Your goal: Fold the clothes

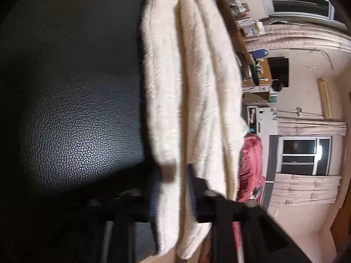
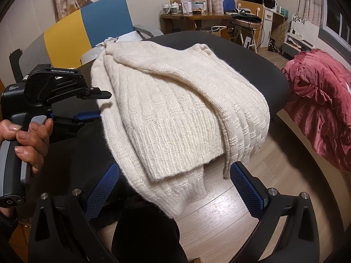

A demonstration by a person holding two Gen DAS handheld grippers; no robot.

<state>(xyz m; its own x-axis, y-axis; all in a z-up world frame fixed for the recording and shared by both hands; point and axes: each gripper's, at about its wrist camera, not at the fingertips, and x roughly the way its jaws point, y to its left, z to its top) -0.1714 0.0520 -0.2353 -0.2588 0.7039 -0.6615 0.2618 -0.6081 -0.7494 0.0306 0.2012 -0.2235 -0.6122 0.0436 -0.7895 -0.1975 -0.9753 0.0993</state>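
Right gripper (image 2: 173, 188) jaws spread wide, blue pads either side of the hanging hem of the cream knit sweater (image 2: 175, 114), not pressing it. Sweater lies folded on the black leather table (image 2: 269, 72), near edge drooping off the front. Left gripper (image 1: 173, 199), at the sweater's left edge, is clamped down on the knit. Beyond the sweater's right side, red blanket (image 2: 324, 109) on the floor.

Right gripper (image 2: 175, 188): black frame showing silver screws, blue cross-hatched pads (image 2: 246, 189). Left gripper (image 2: 87, 107): black body bearing white lettering, grey handle.
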